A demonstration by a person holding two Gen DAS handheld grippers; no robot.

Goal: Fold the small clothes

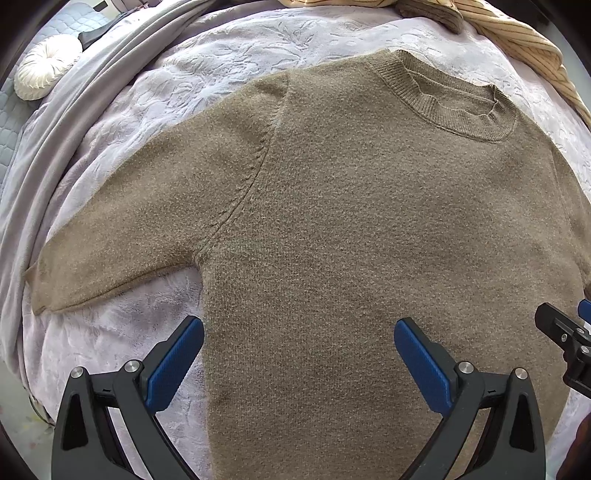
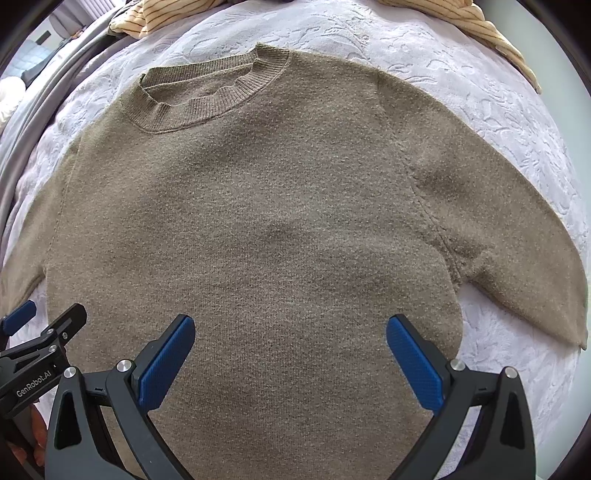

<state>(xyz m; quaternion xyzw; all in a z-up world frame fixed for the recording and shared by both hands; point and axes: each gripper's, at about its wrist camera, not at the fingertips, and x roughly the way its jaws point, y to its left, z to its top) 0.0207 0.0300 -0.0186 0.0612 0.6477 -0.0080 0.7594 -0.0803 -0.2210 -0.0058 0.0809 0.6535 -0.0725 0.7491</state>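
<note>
An olive-brown knitted sweater [image 1: 351, 206] lies flat, front up, on a pale lilac blanket [image 1: 122, 325], collar away from me. It also shows in the right wrist view [image 2: 280, 221]. Its left sleeve [image 1: 122, 236] and right sleeve [image 2: 517, 229] spread outward. My left gripper [image 1: 299, 343] is open and empty above the lower left body, its left finger beside the side edge. My right gripper [image 2: 290, 341] is open and empty above the lower right body. Each gripper appears at the edge of the other's view.
A tan striped garment [image 1: 517, 40] is heaped at the far right of the bed, and shows in the right wrist view [image 2: 480, 22]. A grey cover [image 1: 62, 122] runs along the left. A round white cushion [image 1: 40, 74] sits at the far left.
</note>
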